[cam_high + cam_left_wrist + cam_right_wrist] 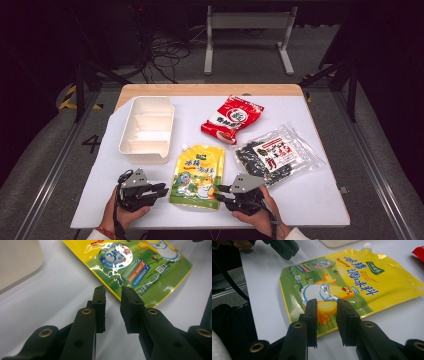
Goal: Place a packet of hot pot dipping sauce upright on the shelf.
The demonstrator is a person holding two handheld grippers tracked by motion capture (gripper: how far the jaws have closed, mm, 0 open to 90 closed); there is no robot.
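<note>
On a white table [310, 200], you hold a gripper in each hand at the near edge, one on either side of a yellow pouch [197, 176].

Far left stands a cream tray [131, 131] with dividers, its near end just above your left gripper [161, 190]. That gripper lies by the pouch's lower left corner, pointing toward it. In the left gripper view its jaws stand a little apart with nothing between them, their tips just short of the pouch's green bottom edge [140, 272].

The pouch lies flat in the middle of the near half of the table, spout end pointing away from you, with a cartoon chick printed on its front.

Your right gripper [220, 192] comes in at the pouch's lower right corner. In the right gripper view its jaws are parted by a narrow gap, holding nothing, and their tips sit over the pouch's near edge [362, 285].

Farther back, right of centre, lies a red packet [232, 119]. To its right, near your right hand [255, 215], rests a clear bag [275, 156] of dark contents.
</note>
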